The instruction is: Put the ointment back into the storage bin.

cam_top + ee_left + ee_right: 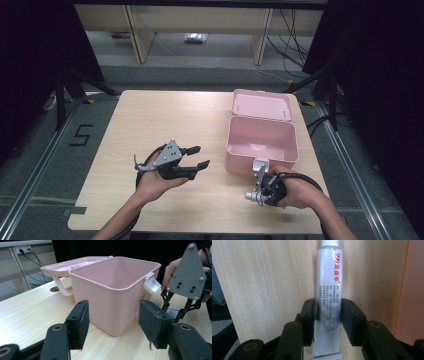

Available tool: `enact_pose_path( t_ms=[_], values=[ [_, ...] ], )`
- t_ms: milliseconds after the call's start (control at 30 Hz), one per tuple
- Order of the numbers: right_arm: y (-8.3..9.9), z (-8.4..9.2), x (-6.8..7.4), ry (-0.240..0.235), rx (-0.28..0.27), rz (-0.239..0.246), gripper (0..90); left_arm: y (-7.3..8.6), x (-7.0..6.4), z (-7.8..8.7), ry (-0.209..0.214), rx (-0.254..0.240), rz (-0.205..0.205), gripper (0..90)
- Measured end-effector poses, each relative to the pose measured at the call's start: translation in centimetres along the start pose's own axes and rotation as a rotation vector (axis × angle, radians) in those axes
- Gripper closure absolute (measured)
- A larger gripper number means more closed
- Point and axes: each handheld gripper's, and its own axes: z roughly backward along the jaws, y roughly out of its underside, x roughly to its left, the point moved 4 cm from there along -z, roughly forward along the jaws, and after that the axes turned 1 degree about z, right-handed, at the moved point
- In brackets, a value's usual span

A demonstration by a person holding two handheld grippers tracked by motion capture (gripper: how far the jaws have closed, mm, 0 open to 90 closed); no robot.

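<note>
A white tube (328, 302) with red print is sitting pinched between the right gripper (328, 315) jaws, low and right of centre in the high view, just below the open pink box (262, 140). The left gripper (200, 156), lower centre-left on the table (150, 120), is gaping wide, holding nothing.

The high cam sat above the person's edge of the bench (150, 115), looking forward and down, far enough back to catch the whole top plus floor past it. The left tool (113, 322) cam rode low, right at bench level, facing the pink box (112, 292) from near, with the right tool (175, 307) beside it. The right tool's cam pointed nearly straight down, super close on a white tube (328, 302). All three shared the box: the right cam just got a pink strip at its edge.
</note>
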Motion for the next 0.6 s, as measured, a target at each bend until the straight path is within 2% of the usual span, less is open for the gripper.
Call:
enact_pose_path(
  t_ms=[33, 67, 100, 133, 200, 267, 300, 367, 433, 467, 533, 600],
  values=[
    [0.04, 0.01, 0.17, -0.005, 0.006, -0.03, 65.3, -0.01, 0.0, 0.0, 0.0, 0.0, -0.001, 41.5],
    [-0.03, -0.13, -0.08, -0.003, -0.005, 0.017, 65.3, 0.0, 0.0, 0.0, 0.001, 0.001, -0.001, 41.5],
    [-0.07, -0.18, -0.14, -0.004, -0.011, 0.028, 65.3, 0.0, 0.0, 0.0, 0.001, 0.001, -0.001, 41.5],
    [0.0, -0.12, 0.09, -0.009, 0.001, -0.01, 65.5, 0.01, 0.01, 0.01, 0.0, 0.002, -0.001, 41.5],
    [-0.1, -0.21, -0.11, -0.022, 0.003, 0.025, 65.6, 0.04, 0.02, 0.02, -0.001, 0.002, 0.001, 41.5],
    [-0.13, -0.21, 0.01, -0.026, 0.008, -0.002, 66.1, 0.05, 0.03, 0.04, -0.001, 0.003, 0.001, 41.5],
    [-0.29, -0.38, -0.38, -0.02, -0.009, 0.06, 66.3, 0.05, 0.02, 0.04, -0.001, 0.002, 0.002, 41.5],
    [-0.34, -0.41, -0.27, -0.029, -0.005, 0.032, 66.6, 0.05, 0.01, 0.05, 0.0, 0.001, 0.002, 41.5],
    [-0.43, -0.44, -0.44, -0.033, 0.006, 0.053, 66.9, 0.04, 0.01, 0.06, 0.001, 0.002, 0.0, 41.5],
    [-0.45, -0.47, -0.41, -0.031, 0.005, 0.051, 67.0, 0.02, 0.02, 0.06, 0.001, 0.001, 0.0, 41.6],
    [-0.44, -0.39, -0.23, -0.036, 0.02, 0.018, 67.4, -0.01, 0.03, 0.08, 0.002, 0.001, -0.002, 41.5],
    [-0.49, -0.39, -0.25, -0.05, 0.022, 0.024, 69.5, -0.02, 0.02, 0.07, 0.002, 0.0, -0.002, 41.6]
  ],
)
